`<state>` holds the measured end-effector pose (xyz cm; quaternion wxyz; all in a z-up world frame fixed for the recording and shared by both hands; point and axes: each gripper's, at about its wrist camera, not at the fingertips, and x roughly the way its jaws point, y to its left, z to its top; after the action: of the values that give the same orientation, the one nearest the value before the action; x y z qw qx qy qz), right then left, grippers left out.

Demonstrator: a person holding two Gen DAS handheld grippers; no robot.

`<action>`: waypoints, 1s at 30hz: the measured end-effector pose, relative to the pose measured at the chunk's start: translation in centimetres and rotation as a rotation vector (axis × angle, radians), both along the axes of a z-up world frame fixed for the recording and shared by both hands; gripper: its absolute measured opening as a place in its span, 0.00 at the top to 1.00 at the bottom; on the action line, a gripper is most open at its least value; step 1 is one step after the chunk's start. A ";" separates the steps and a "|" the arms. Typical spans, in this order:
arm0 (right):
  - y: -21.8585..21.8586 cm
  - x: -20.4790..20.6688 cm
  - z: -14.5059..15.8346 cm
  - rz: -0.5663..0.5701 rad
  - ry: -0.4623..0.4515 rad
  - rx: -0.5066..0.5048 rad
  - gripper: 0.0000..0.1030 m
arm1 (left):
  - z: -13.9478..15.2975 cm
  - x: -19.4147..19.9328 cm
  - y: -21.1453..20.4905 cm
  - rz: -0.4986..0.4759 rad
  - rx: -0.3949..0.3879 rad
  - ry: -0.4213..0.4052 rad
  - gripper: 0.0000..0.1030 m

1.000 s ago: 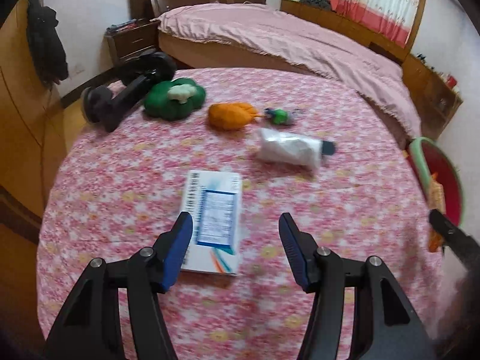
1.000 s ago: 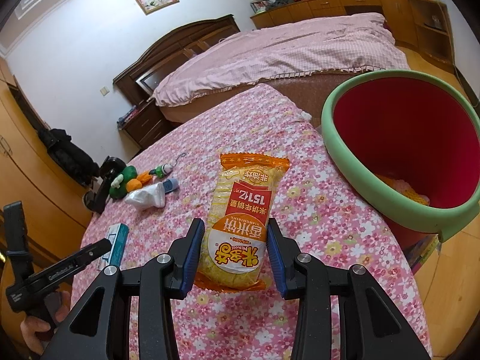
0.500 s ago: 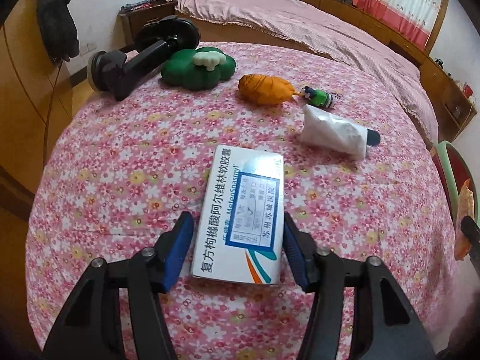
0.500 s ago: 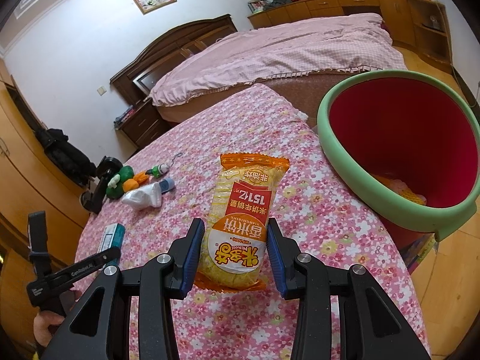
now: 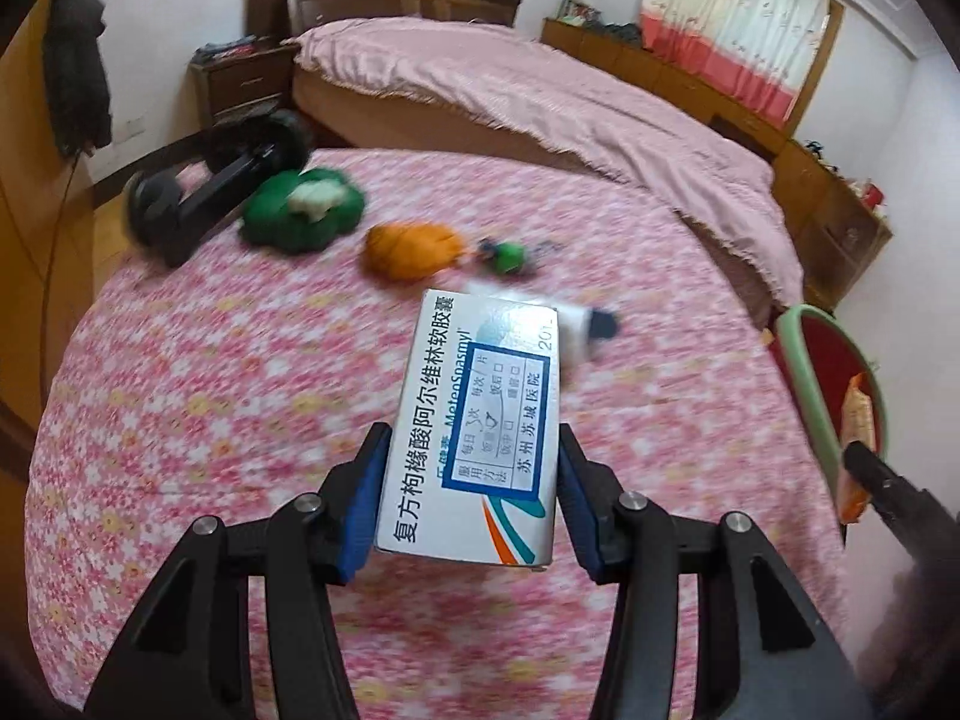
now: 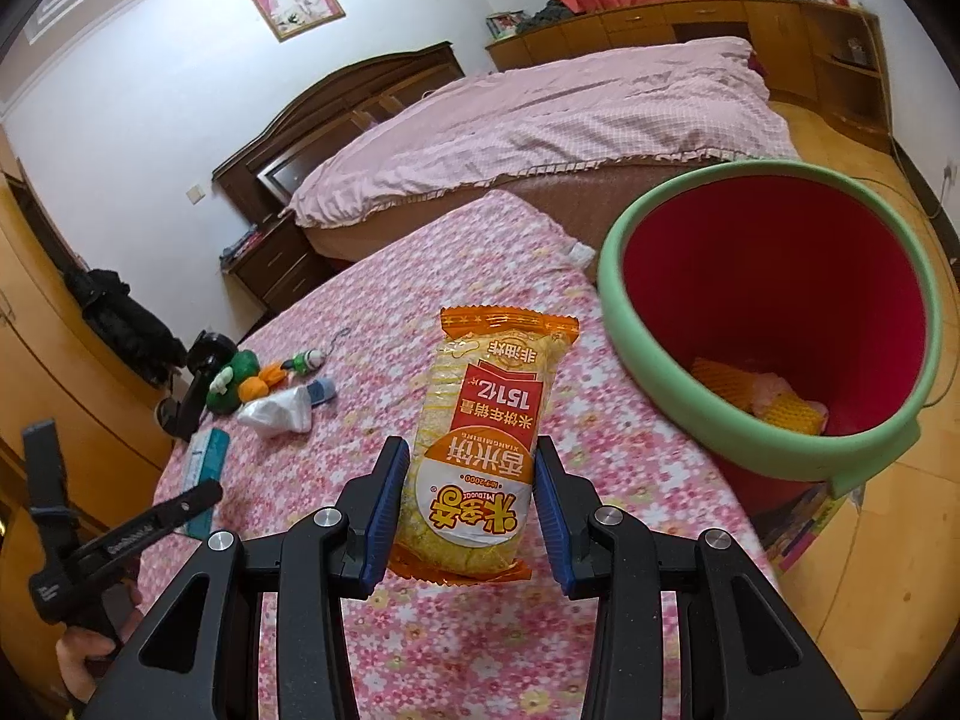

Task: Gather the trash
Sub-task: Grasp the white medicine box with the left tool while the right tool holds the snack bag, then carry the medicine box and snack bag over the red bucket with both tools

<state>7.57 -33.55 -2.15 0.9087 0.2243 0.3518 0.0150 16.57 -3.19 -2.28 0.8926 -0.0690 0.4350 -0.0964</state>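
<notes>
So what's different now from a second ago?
The left gripper closed on the white medicine box, which lay flat on the flowered table, and tilted it up off the cloth. The right gripper kept its grip on the orange snack packet beside the red bin.

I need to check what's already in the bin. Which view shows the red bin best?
The right wrist view: the red bin shows whole, open, with orange wrappers at its bottom. The left wrist view catches only its rim at the right edge.
</notes>
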 end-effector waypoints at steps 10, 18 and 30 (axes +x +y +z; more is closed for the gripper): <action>-4.0 -0.9 1.1 -0.080 -0.027 -0.011 0.59 | 2.4 1.0 -7.2 -0.152 -0.025 -0.033 0.49; -8.7 -1.5 0.9 -0.176 -0.025 -0.005 0.59 | 3.3 1.8 -14.2 -0.286 -0.020 -0.048 0.49; -14.6 -2.3 -0.7 -0.303 0.007 0.016 0.58 | 3.6 2.6 -23.5 -0.457 -0.016 -0.059 0.49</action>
<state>5.28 -48.17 -2.83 0.8975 0.2821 0.3168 -0.1205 19.21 -26.68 1.37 0.8594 0.0272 0.4123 -0.3012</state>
